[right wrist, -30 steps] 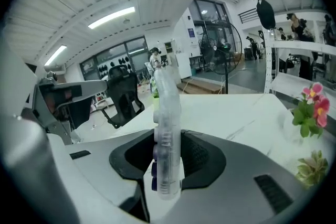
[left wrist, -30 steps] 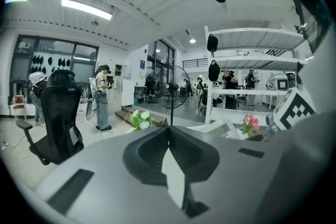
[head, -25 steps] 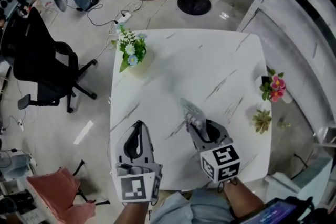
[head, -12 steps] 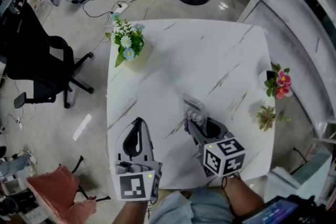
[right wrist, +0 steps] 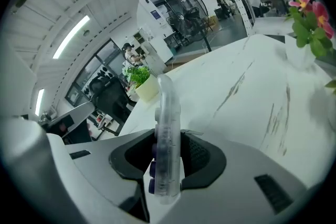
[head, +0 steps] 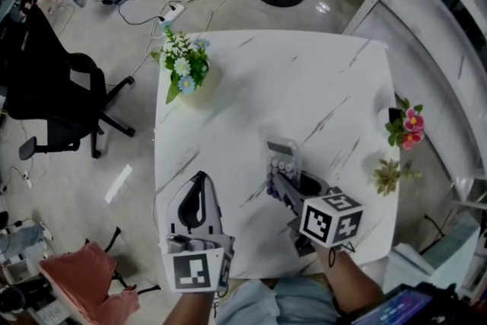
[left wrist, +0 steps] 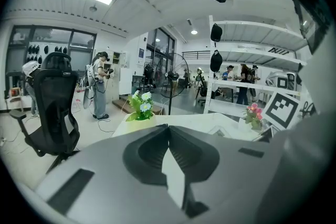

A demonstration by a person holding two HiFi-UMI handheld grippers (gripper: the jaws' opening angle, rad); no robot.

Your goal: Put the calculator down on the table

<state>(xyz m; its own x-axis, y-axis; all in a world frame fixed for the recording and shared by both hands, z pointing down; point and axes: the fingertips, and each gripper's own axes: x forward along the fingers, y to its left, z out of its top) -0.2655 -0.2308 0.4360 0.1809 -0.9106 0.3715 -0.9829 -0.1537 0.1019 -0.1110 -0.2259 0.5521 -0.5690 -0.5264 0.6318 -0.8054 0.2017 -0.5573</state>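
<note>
The right tongs (right wrist: 167, 157) gripped the clear, purple-keyed calculator (right wrist: 166, 107) on edge over the near part of the white surface (head: 304, 80). The left tongs (left wrist: 169, 134) hung closed and empty beside them.

White, grey-veined marble table (head: 304, 80); clear calculator (head: 282, 153), purple keys; black chair (head: 47, 91); pink flowers (head: 412, 122).

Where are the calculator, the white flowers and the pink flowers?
calculator (right wrist: 167, 118): right gripper view, its clear casing edge.
white flowers (head: 183, 67): head view, a blossom.
pink flowers (head: 413, 120): head view, a blossom.
</note>
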